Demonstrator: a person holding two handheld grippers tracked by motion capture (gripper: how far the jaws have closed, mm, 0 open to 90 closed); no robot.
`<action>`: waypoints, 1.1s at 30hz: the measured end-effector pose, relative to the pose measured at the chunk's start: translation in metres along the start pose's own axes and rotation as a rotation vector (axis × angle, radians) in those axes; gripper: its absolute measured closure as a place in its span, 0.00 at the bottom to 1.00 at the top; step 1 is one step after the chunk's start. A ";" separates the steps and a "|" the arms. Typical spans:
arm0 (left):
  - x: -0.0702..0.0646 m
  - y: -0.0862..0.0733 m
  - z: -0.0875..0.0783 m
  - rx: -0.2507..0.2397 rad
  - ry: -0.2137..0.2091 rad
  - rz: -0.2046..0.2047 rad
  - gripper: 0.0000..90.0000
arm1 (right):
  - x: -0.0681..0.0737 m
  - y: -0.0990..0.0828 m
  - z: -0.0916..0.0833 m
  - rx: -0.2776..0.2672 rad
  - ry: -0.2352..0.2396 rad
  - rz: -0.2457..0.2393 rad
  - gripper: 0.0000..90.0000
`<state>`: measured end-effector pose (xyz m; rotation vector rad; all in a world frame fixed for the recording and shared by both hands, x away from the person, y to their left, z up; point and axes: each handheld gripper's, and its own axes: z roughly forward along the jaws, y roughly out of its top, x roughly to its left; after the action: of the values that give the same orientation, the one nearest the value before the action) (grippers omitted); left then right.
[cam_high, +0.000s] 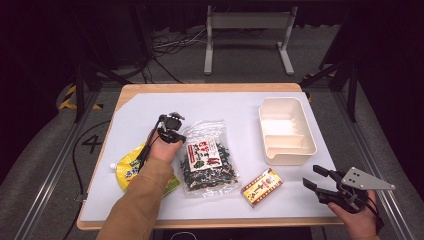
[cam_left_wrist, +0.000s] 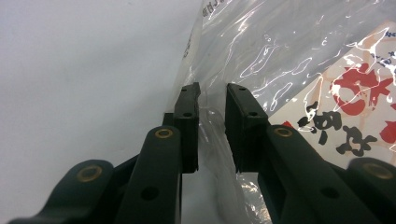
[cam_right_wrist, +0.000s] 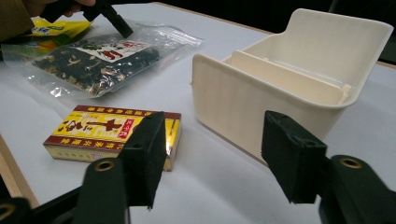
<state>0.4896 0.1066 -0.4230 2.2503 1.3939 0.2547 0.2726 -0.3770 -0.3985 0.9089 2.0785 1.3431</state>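
Note:
A clear bag of dark dried food with a red-and-white label (cam_high: 207, 157) lies in the middle of the table. My left gripper (cam_high: 176, 134) points down at the bag's upper left edge. In the left gripper view the bag's (cam_left_wrist: 289, 60) crinkled film edge runs up between the jaws of the left gripper (cam_left_wrist: 212, 93), which stand a narrow gap apart without pinching it. My right gripper (cam_high: 311, 176) hovers open at the table's front right, nothing between its fingers. The right gripper (cam_right_wrist: 215, 140) faces a yellow-and-red box (cam_right_wrist: 102, 130) and a cream tray (cam_right_wrist: 233, 93).
The yellow-and-red box (cam_high: 261, 187) lies near the front edge, right of the bag. The cream divided tray (cam_high: 310, 135) stands at the right. A yellow pouch (cam_high: 129, 167) lies partly under the left forearm. A grey mat (cam_high: 150, 107) covers the wooden tabletop.

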 end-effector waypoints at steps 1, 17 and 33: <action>0.001 0.000 -0.001 -0.002 -0.007 -0.009 0.86 | 0.000 0.000 0.000 -0.005 0.006 0.000 0.55; 0.007 -0.001 -0.033 -0.166 -0.078 -0.044 0.98 | 0.001 0.000 -0.002 -0.011 0.028 -0.005 0.61; -0.020 -0.018 -0.106 -0.452 -0.130 0.061 0.98 | 0.012 0.014 0.001 0.000 0.046 -0.015 0.61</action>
<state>0.4243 0.1267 -0.3379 1.8991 1.0740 0.3926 0.2692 -0.3639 -0.3868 0.8686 2.1157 1.3693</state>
